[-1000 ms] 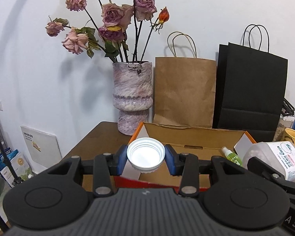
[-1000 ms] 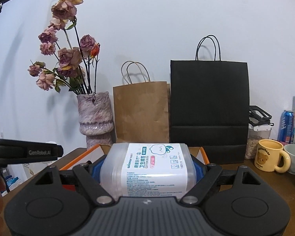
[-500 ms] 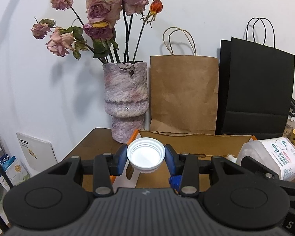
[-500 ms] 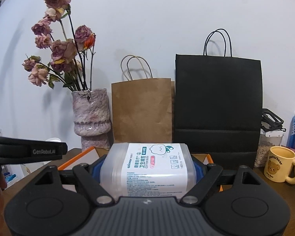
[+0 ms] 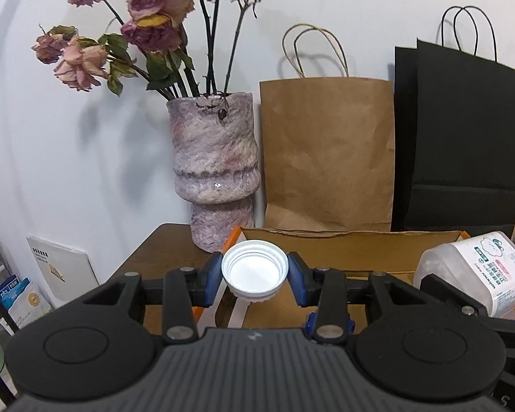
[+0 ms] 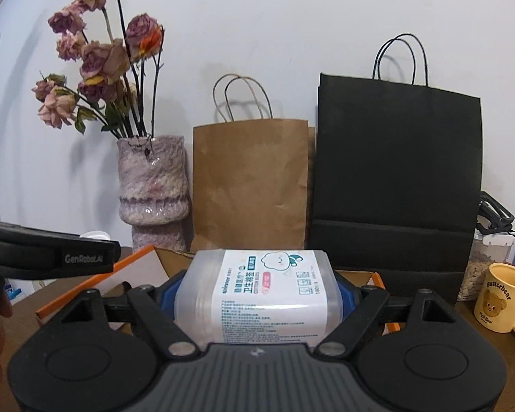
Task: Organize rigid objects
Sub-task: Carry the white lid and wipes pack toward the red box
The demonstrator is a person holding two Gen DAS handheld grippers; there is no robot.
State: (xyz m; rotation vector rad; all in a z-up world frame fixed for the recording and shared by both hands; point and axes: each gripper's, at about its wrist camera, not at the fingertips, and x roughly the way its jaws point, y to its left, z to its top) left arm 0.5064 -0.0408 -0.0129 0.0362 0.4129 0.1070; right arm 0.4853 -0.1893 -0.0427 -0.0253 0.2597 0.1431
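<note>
Your left tongs (image 5: 254, 273) gripping a white cap (image 5: 254, 272), right tongs (image 6: 257, 293) clamping a "COTTON BUDS" tub (image 6: 257, 292), "Butterbear" mug (image 6: 503, 299) showing only in right view

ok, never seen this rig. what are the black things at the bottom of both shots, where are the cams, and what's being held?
There is no robot arm here. A person holds a two-finger gripper in each hand, and each gripper carries a fisheye camera that looks forward along its fingers. The black shape at the bottom of each picture is that gripper's own body.

In the left wrist view, the left gripper is shut on a white screw cap, its open side facing the camera. In the right wrist view, the right gripper is shut on a clear plastic cotton bud container, lying on its side.

Below both sits an open cardboard box with orange edges on a brown table. Behind it stand a vase of dried roses, a brown paper bag and a black paper bag. A yellow bear mug stands to the right.
</note>
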